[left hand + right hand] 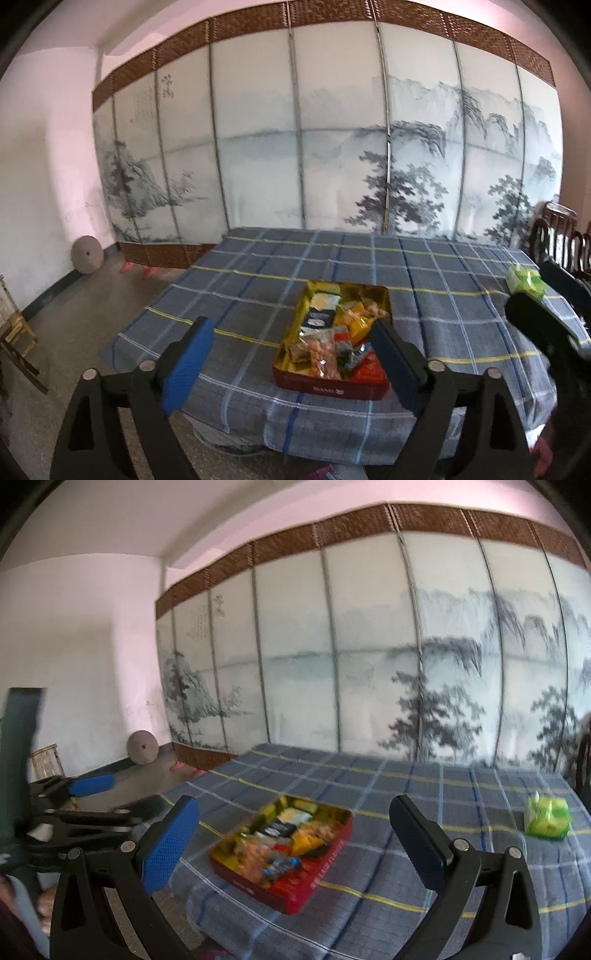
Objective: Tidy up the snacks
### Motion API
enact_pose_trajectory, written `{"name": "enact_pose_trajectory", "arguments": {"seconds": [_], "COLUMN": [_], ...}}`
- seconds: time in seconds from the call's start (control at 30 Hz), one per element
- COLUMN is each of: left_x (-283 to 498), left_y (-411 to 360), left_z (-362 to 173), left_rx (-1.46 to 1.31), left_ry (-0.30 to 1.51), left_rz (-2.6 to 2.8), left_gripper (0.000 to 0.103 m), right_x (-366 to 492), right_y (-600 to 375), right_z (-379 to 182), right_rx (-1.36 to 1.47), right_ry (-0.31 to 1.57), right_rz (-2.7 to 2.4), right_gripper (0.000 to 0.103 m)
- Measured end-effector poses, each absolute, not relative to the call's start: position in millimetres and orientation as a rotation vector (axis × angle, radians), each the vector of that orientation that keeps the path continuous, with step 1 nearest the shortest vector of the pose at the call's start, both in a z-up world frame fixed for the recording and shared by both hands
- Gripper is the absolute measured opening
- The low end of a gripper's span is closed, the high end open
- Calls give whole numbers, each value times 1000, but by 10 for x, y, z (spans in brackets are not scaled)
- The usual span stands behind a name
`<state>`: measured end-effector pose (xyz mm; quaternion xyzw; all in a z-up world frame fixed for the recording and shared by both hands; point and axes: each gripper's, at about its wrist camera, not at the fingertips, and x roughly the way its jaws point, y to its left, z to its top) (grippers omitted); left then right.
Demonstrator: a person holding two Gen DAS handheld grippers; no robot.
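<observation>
A red tin with a gold inside lies near the front edge of the table and holds several snack packets. My left gripper is open just short of the tin, with nothing between its blue pads. My right gripper is also open and empty, hovering before the same tin. A green packet lies alone on the cloth to the right, also visible in the left wrist view as the green packet. One blue pad of the left gripper shows at the left of the right wrist view.
The table wears a blue plaid cloth. Behind it stands a folding screen painted with an ink landscape. A dark wooden chair is at the right. A round stone disc leans on the left wall, near a bamboo stool.
</observation>
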<state>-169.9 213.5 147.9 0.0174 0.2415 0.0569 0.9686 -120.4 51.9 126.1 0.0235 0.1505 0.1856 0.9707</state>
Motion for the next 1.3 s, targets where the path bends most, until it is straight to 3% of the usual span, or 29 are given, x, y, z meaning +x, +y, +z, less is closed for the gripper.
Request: {"name": "enact_pose_trajectory", "arguments": {"seconds": [0.37,1.03,1.3], "left_x": [-1463,-986,-795], "left_y": [2131,2094,2145], "left_z": [1322,1060,963], "left_rx": [34,81,63], "left_ry": [538,659,730], "left_rz": [164,172,174], "left_gripper": [90,91,91], "right_x": [45,692,1098], "right_y": [-1154,-2108,-2204], "right_z": [17,-665,-732], "right_rx": [71,200,75], "right_ry": [782,969,986], "right_rz": [3,-159,-133], "right_gripper": [102,103,103]}}
